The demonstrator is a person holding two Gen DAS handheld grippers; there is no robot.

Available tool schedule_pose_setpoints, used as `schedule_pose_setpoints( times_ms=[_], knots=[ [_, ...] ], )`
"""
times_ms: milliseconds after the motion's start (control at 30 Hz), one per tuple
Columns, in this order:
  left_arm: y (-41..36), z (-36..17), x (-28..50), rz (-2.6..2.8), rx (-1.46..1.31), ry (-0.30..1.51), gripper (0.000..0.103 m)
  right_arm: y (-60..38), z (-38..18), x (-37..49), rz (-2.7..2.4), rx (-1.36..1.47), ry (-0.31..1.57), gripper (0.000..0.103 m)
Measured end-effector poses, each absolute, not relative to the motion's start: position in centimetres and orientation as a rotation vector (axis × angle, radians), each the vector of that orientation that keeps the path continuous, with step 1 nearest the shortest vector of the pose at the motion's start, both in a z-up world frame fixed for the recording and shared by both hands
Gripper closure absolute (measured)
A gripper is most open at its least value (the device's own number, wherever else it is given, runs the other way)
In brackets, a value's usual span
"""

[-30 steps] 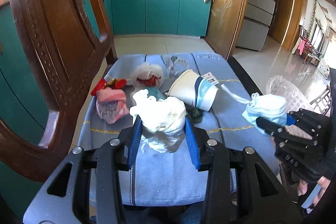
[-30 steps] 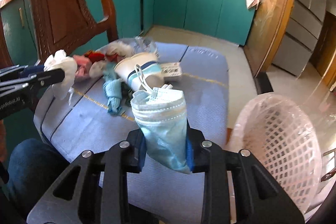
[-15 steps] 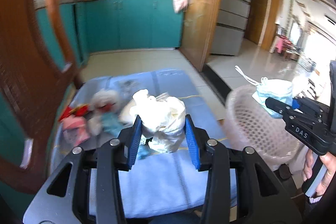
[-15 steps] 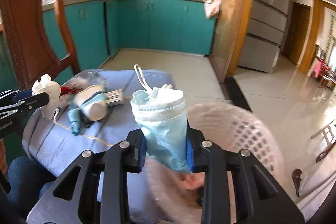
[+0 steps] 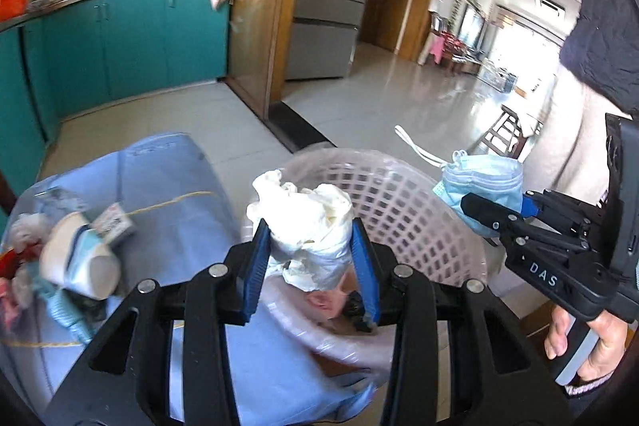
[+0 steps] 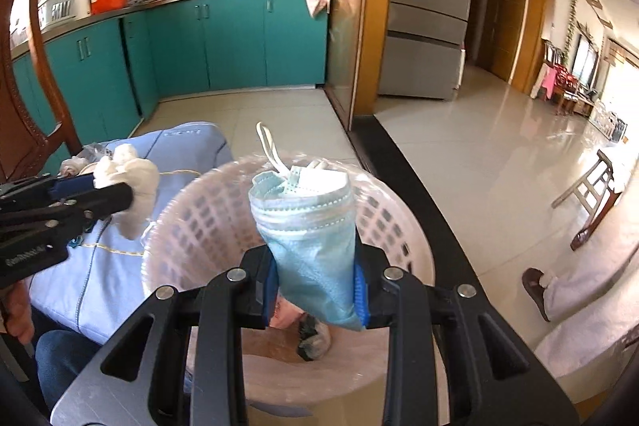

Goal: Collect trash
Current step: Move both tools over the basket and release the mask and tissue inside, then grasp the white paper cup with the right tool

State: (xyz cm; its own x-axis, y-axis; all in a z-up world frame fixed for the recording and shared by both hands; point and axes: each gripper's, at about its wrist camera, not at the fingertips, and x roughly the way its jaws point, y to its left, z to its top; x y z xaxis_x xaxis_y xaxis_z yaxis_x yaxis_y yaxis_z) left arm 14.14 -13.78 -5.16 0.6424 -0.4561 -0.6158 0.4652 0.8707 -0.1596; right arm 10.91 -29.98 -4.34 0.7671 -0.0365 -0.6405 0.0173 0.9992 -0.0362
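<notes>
My left gripper [image 5: 309, 246] is shut on a crumpled white tissue wad [image 5: 307, 218] and holds it over the near rim of a pale pink mesh waste basket [image 5: 403, 210]. My right gripper [image 6: 315, 286] is shut on a folded blue face mask [image 6: 311, 246] and holds it above the same basket [image 6: 395, 226]. A few scraps lie at the basket's bottom [image 6: 311, 338]. The right gripper also shows in the left wrist view [image 5: 479, 210], the left gripper in the right wrist view [image 6: 116, 194].
More trash lies on the blue cloth [image 5: 167, 186] at the left: a tipped white paper cup [image 5: 76, 258], a small card [image 5: 114, 222] and tissues. A wooden chair [image 6: 24, 98] stands behind. Teal cabinets [image 6: 223, 38] and tiled floor [image 6: 499, 154] lie beyond.
Both grippers swung right, away from the trash pile on the cloth, and now hold the tissue wad and the mask over the basket. Both stayed shut on their loads.
</notes>
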Motion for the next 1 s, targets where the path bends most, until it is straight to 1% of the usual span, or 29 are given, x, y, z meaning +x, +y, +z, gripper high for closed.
schedule_pose_setpoints(
  times_ms=[267,333,400,433,467,533,800,833,867,900,933,967,1000],
  knots=[
    [-16.3,-7.3,14.9,-0.565,0.032,0.741,0.062,-31.0,-5.4,10.9,-0.035,-0.012,0.718,0.072],
    [-16.6,-7.4,15.0,-0.586,0.032,0.752,0.059,-30.9,-5.4,10.9,-0.033,-0.013,0.718,0.072],
    [-17.2,-7.6,15.2,-0.599,0.038,0.762,0.053,-31.0,-5.4,11.0,-0.036,-0.01,0.718,0.072],
    [-17.5,-7.6,15.2,-0.594,0.047,0.756,0.042,-31.2,-5.4,11.1,-0.039,-0.005,0.718,0.072],
    [-17.6,-7.6,15.1,-0.591,0.052,0.751,0.027,-31.3,-5.5,11.2,-0.041,0.004,0.721,0.072],
    [-17.4,-7.4,15.0,-0.561,0.057,0.733,0.014,-31.4,-5.4,11.3,-0.044,0.021,0.719,0.072],
    [-13.1,-6.5,15.2,-0.407,0.015,0.723,0.011,-31.1,-5.9,11.6,-0.033,0.015,0.729,0.072],
    [-12.5,-6.4,15.1,-0.379,0.015,0.715,0.011,-31.1,-6.0,11.7,-0.032,0.013,0.734,0.068],
    [-12.0,-6.2,15.1,-0.357,0.014,0.706,0.011,-30.9,-6.1,11.8,-0.032,0.009,0.743,0.059],
    [-11.4,-6.0,14.9,-0.342,0.013,0.698,0.011,-30.8,-6.3,11.9,-0.038,0.006,0.748,0.052],
    [-10.9,-5.9,14.8,-0.325,0.012,0.689,0.01,-30.7,-6.4,11.9,-0.05,0.005,0.748,0.035],
    [-10.1,-5.8,14.6,-0.299,0.013,0.677,0.01,-30.6,-6.4,11.9,-0.064,0.003,0.744,0.023],
    [-9.5,-5.7,14.4,-0.278,0.013,0.668,0.01,-30.5,-6.4,11.8,-0.068,0.003,0.738,0.02]
  ],
)
